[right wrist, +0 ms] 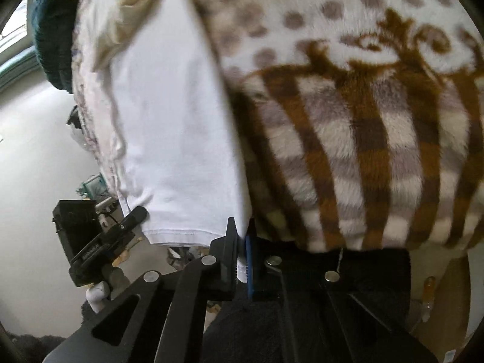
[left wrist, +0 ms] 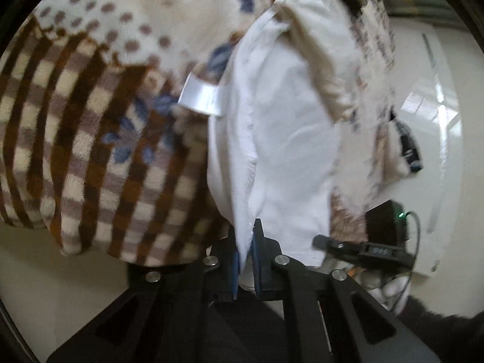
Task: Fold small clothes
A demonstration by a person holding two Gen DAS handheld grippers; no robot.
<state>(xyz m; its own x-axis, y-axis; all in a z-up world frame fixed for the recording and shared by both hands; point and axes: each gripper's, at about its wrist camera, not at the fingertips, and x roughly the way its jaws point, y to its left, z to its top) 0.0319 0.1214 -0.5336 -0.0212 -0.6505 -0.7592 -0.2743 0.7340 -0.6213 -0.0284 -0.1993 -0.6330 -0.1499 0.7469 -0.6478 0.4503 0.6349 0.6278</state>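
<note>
we hold the white garment (left wrist: 281, 139) by its hem, left gripper (left wrist: 246, 251) and right gripper (right wrist: 242, 254) jaws pinching it, to spread it over the blanket (right wrist: 363, 121).

white garment (left wrist: 272, 127) | plain cotton, partly folded | lying on checked fleece blanket (left wrist: 90, 157) | hem pinched

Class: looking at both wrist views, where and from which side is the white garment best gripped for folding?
By its hemmed bottom corners, from below the blanket's edge: the white garment hangs over it, and the left gripper and right gripper already pinch that edge.
</note>
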